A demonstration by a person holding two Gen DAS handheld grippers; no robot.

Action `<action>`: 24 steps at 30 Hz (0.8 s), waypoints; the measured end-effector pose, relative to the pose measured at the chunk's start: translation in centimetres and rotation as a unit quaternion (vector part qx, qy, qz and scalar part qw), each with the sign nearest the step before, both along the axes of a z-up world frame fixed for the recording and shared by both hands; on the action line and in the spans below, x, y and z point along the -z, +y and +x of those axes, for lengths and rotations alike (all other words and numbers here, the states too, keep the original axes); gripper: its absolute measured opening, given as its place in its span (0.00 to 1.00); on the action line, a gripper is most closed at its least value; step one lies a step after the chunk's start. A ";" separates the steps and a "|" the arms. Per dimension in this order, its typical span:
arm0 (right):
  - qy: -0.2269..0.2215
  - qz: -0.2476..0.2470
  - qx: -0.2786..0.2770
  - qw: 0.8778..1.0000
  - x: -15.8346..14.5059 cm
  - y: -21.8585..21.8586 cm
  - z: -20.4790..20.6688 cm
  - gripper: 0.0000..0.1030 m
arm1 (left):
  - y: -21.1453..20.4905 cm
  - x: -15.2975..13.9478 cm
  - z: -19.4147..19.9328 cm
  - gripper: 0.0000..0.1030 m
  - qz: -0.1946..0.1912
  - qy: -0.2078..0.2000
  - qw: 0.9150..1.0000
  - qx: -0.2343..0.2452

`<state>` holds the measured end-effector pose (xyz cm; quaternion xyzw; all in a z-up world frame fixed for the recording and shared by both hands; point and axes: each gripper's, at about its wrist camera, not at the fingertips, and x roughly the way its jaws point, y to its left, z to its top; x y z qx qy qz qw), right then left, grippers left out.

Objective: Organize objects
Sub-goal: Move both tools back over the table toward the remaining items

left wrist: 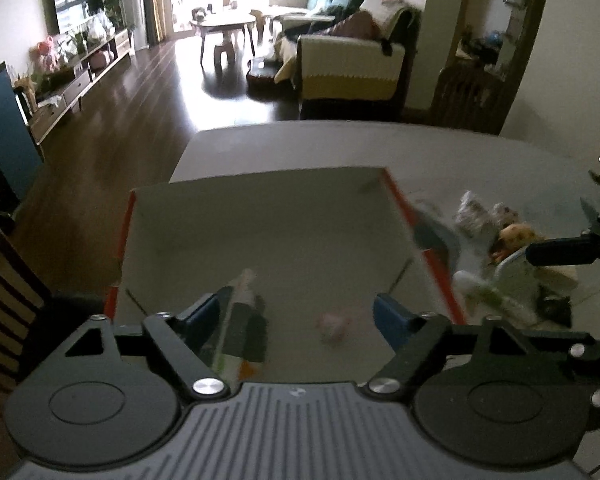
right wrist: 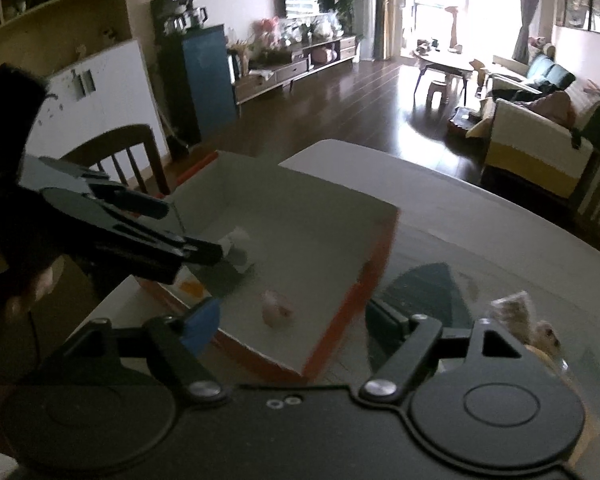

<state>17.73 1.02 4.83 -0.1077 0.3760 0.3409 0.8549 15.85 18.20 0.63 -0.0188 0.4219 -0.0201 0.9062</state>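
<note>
L gripper (left wrist: 300, 312) hangs over the box (left wrist: 260, 216), fingers spread, packet (left wrist: 240, 320) by its L finger, pink toy (left wrist: 334, 326) lying in the box. R gripper (right wrist: 296, 320) spread, empty, box edge between fingers. Best: lift L straight up, w/o snagging the packet; swing R to the pile (left wrist: 500, 248).

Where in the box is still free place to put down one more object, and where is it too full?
The shallow orange-edged box has a bare floor along its far wall and right side. Its near left corner holds a flat packet, with a small pink object mid-front. Right of the box, loose items crowd the table.
</note>
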 end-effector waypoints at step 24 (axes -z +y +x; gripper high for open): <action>-0.002 -0.015 0.180 0.984 4.0 -23.4 -1.0 0.79 | -19.0 3.2 -2.3 1.00 -0.028 -0.038 0.996 0.081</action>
